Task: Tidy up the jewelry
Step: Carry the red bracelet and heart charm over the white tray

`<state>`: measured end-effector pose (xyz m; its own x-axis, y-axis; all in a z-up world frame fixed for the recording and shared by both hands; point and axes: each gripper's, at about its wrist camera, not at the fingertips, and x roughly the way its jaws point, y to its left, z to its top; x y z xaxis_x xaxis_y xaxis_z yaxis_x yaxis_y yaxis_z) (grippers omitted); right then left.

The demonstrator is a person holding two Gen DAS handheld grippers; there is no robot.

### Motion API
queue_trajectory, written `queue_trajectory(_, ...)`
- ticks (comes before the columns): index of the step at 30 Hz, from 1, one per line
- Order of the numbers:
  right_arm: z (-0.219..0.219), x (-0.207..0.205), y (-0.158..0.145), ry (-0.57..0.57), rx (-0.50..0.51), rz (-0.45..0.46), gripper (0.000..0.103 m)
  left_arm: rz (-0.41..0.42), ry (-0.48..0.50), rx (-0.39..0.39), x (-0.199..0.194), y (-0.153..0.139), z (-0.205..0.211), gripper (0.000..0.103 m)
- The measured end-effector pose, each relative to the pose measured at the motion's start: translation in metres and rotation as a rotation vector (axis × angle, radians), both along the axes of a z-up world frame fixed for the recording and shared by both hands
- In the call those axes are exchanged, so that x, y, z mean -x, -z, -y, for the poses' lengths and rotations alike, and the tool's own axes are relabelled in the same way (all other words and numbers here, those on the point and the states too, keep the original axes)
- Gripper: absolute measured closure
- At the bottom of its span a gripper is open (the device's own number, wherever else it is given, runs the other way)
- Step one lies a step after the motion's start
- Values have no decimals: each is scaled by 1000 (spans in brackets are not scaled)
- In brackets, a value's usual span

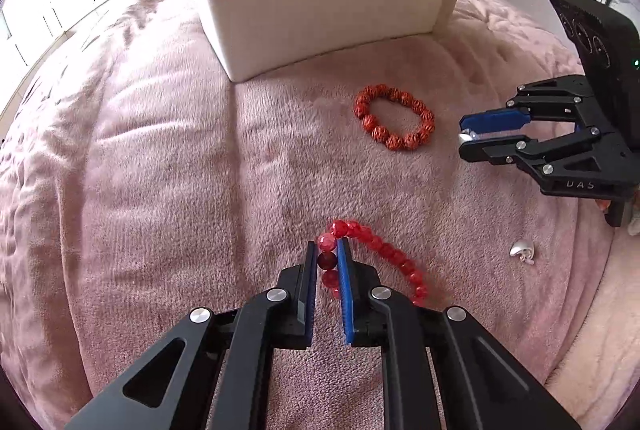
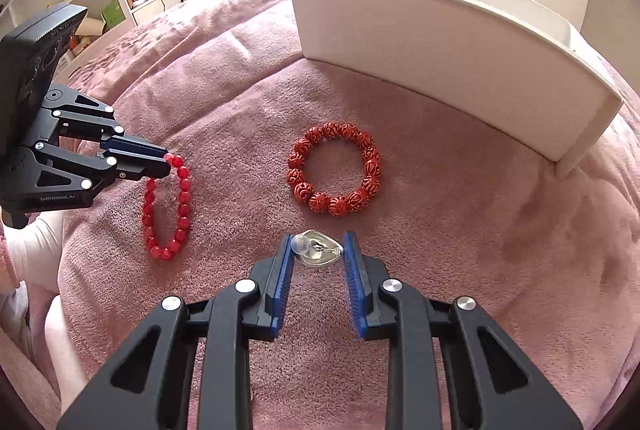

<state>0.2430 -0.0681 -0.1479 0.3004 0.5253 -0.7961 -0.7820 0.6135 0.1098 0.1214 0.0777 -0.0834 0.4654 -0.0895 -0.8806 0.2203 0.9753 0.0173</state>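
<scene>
Nearest the lenses, the two black tongs with blue pads are seen; beneath both, a pink plush blanket (image 1: 160, 189) is spread.

Ahead of both tongs, a white open-topped box (image 1: 320, 17) is set on the blanket, its long wall facing them. Its interior cannot be seen from either view.

Between the box and the tong tips, a bracelet of carved orange-red beads (image 2: 334, 169) is laid flat in a closed ring. It is touched by neither tong and is kept apart from the box wall.

The left gripper (image 1: 328, 258) is closed on a bracelet of glossy red beads (image 1: 380, 254): one section of the strand is pinched between the pads near the tips. In the right wrist view the rest of the loop (image 2: 168, 205) is seen trailing below those tips toward the blanket; whether it rests there cannot be told.

The right gripper (image 2: 318, 250) is closed on a small silver heart-shaped piece with a clear bead (image 2: 318, 252), held across the gap between the pad tips. In the left wrist view only a bright speck is shown at those tips.

A second small silver piece (image 1: 522, 253) is left on the blanket, below the right gripper's body as seen from the left wrist, well apart from both bracelets.
</scene>
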Motion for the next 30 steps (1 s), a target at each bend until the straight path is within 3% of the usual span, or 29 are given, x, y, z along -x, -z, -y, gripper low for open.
queue_trajectory(5, 4, -2, -17, 16, -43, 22, 77, 105, 37, -6, -4, -34, 10, 88)
queue_trajectory(13, 8, -20, -58, 56, -131, 85, 77, 211, 54, -12, -42, -82, 32, 88)
queue_trajectory(20, 12, -48, -114, 86, -157, 214, 77, 288, 34, -11, -77, -132, 37, 88)
queue_trajectory(24, 18, -70, -147, 110, -177, 265, 77, 298, 11, 24, -102, -157, 35, 88)
queue_trajectory(30, 22, -106, -182, 145, -157, 319, 77, 297, -26, 3, -149, -182, 34, 88)
